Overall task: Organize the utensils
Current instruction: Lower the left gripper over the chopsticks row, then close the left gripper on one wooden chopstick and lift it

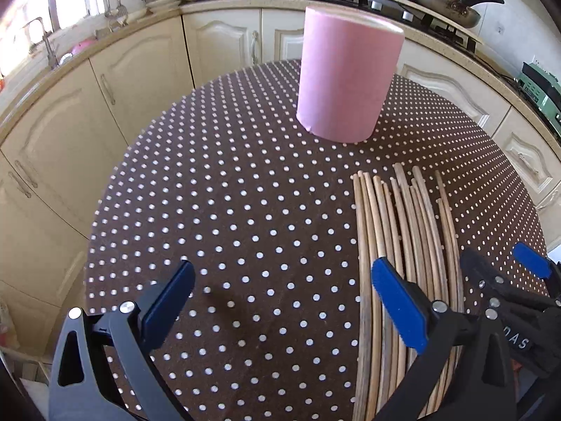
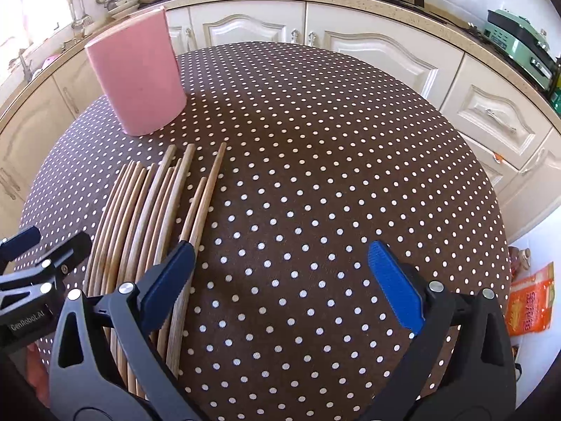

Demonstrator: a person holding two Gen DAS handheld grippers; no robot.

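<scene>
A tall pink cylindrical holder [image 1: 343, 77] [image 2: 140, 80] stands upright at the far side of a round table with a brown polka-dot cloth [image 1: 228, 193] [image 2: 333, 158]. Several wooden chopsticks [image 1: 403, 231] [image 2: 157, 210] lie side by side on the cloth, nearer than the holder. My left gripper [image 1: 282, 273] is open and holds nothing; its right finger hovers over the left part of the chopsticks. My right gripper [image 2: 280, 256] is open and holds nothing too, its left finger over the chopsticks' right edge. Each gripper shows at the other view's edge: the right gripper [image 1: 498, 256], the left gripper [image 2: 52, 240].
Cream kitchen cabinets [image 1: 140, 80] curve behind the table. A frying pan [image 1: 441, 3] sits on the stove at the back. A green appliance [image 2: 519, 42] stands on the counter to the right. An orange bag [image 2: 531, 305] lies on the floor beyond the table's right edge.
</scene>
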